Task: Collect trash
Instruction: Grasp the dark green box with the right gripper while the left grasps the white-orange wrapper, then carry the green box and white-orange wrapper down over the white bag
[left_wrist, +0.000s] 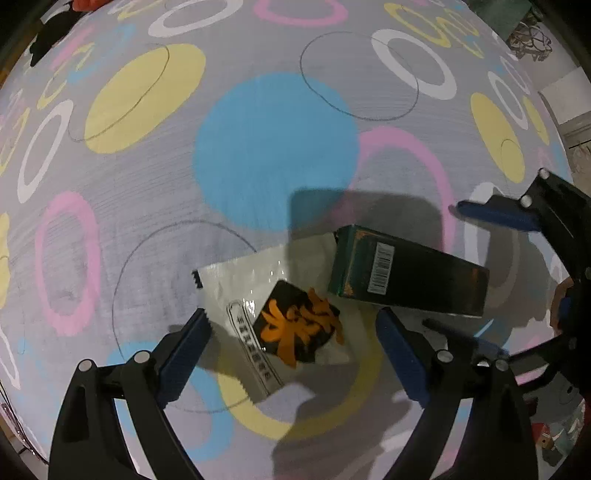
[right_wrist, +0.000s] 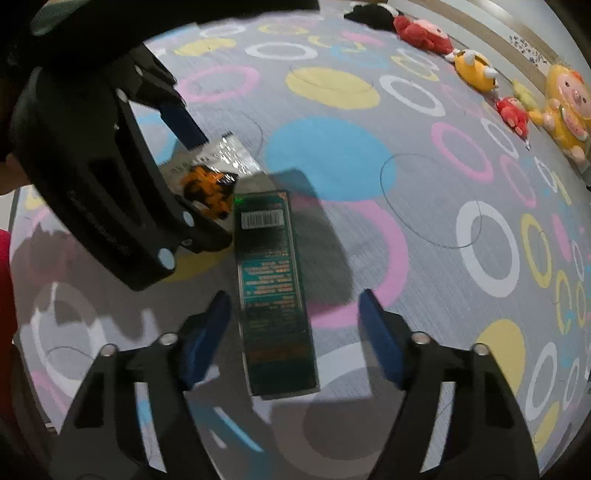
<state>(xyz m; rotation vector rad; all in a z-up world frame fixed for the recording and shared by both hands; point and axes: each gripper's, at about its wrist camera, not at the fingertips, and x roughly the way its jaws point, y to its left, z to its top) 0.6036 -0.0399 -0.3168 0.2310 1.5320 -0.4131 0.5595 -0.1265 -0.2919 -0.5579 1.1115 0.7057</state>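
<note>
A silver snack wrapper (left_wrist: 258, 291) with a black and orange label lies flat on the patterned carpet. My left gripper (left_wrist: 291, 341) hangs straight above it, open, a blue pad on each side of the wrapper. Beside the wrapper lies a dark green carton (left_wrist: 406, 271) with a barcode. In the right wrist view the green carton (right_wrist: 271, 280) runs lengthwise between the fingers of my right gripper (right_wrist: 293, 332), which is open with gaps on both sides. The wrapper (right_wrist: 210, 173) shows beyond the carton, partly hidden by the left gripper's black body (right_wrist: 110, 177).
Grey carpet (right_wrist: 424, 155) with coloured circles and rings fills both views. Several plush toys (right_wrist: 476, 70) line the far wall at the upper right. A black item (left_wrist: 55, 33) lies at the carpet's far left. The right gripper's fingers (left_wrist: 498, 216) reach in beside the carton.
</note>
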